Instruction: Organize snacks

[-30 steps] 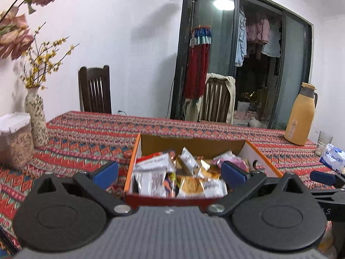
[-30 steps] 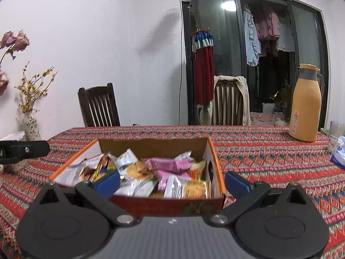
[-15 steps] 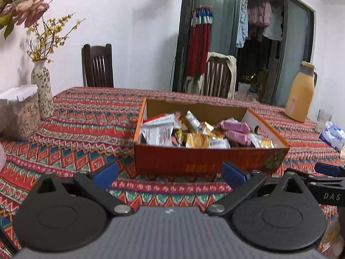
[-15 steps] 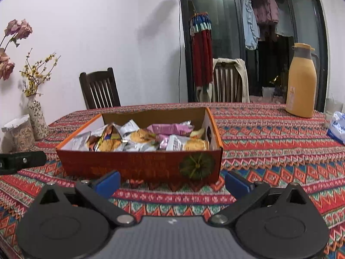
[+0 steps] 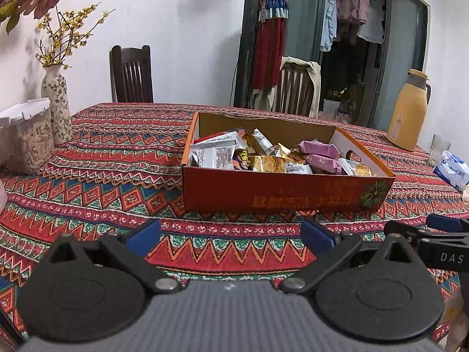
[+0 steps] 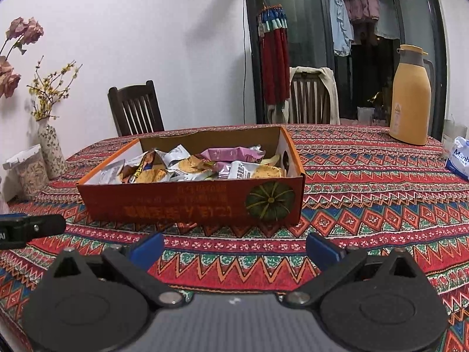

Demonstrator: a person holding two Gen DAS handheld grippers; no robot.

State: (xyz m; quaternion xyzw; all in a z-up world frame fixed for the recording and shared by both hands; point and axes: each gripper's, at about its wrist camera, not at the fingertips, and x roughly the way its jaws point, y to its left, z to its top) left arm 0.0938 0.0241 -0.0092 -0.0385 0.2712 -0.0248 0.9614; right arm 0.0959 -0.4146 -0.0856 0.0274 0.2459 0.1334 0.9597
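The orange box (image 5: 281,196) full of snack packs (image 5: 263,155) sits in the middle of the worktop (image 5: 117,158), and the left tongs (image 5: 231,234) and right tongs (image 6: 234,248) are both spread wide, holding nothing.

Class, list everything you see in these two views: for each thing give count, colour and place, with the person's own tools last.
snack box: one, orange-red, centre of table.
snack packets: many, pink, silver, gold, inside box.
tablecloth: one, red patterned, covering table.
vase: one, white floral, table's left edge.
clear container: one, white-lidded, beside vase.
thermos jug: one, yellow, far right.
tissue pack: one, white-blue, right edge.
chairs: two, dark wood, behind table.
left hand-held gripper: one, black with blue pads, open, empty.
right hand-held gripper: same, open, empty.
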